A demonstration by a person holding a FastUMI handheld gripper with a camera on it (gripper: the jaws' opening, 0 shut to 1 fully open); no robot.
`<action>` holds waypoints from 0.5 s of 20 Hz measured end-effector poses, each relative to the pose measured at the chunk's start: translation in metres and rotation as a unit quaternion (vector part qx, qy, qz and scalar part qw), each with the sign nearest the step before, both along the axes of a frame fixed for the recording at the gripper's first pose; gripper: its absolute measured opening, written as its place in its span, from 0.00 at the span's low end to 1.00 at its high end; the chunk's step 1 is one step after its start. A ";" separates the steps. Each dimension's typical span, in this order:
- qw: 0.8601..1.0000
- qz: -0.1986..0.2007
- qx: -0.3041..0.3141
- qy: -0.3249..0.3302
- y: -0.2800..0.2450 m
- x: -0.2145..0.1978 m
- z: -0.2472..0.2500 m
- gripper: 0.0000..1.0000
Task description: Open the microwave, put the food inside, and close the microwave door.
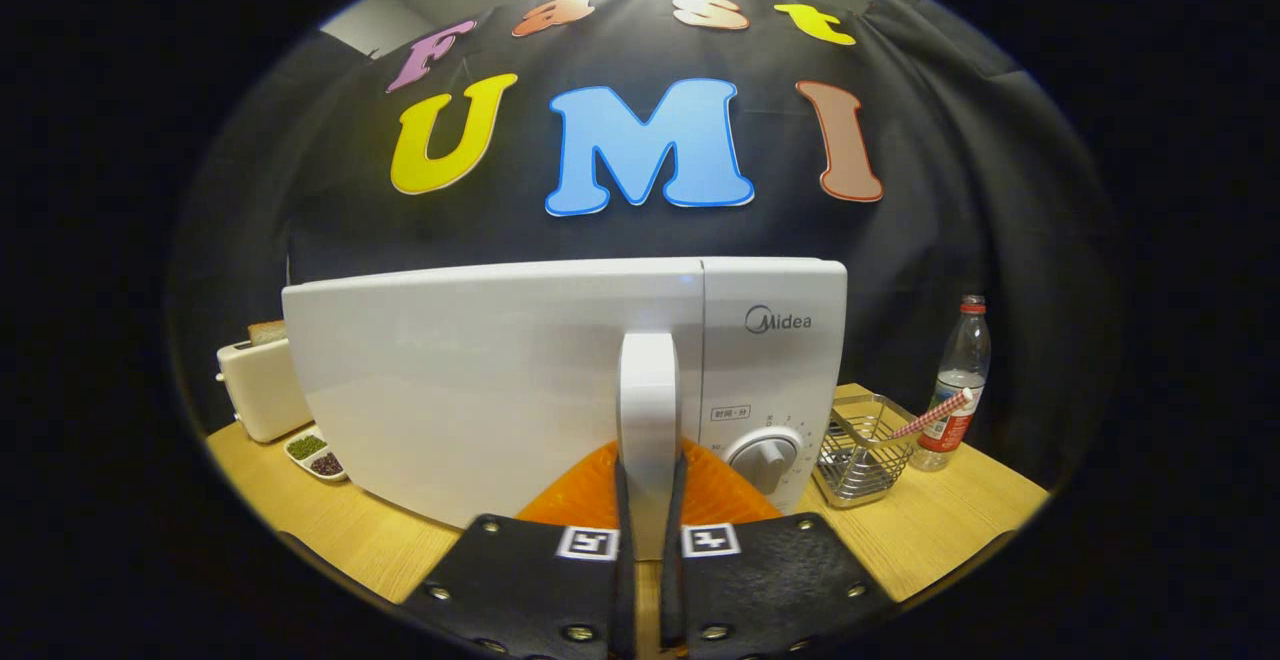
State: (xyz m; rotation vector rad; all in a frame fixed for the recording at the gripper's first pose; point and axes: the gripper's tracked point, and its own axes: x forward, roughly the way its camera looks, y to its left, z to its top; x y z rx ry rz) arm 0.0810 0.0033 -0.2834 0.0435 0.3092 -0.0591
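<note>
Gripping: tool point(648, 540) pinches the door handle point(648, 410), a finger on each side.
Microwave point(560, 380): on the bench point(930, 530), door looks closed.
Progress: opening barely begun; loading food and closing remain.

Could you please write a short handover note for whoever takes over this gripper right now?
Gripper: fingers closed on the microwave door handle, one on each side.
Microwave: on the wooden table, door looks shut or barely started; dial is right of the handle.
Food: the pictures do not settle which item it is.
Done: handle grasped.
Left: pull the door open, put the food in, close the door.
</note>
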 end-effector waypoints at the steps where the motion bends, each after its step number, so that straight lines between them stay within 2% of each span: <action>1: 1.000 0.004 -0.004 0.005 -0.001 0.000 0.001 0.08; 4: 1.000 0.013 0.015 0.024 0.003 -0.011 0.001 0.08; 6: 0.999 0.025 -0.023 0.011 0.010 -0.035 0.007 0.07; 10: 0.997 0.079 -0.007 0.021 0.038 -0.092 0.016 0.08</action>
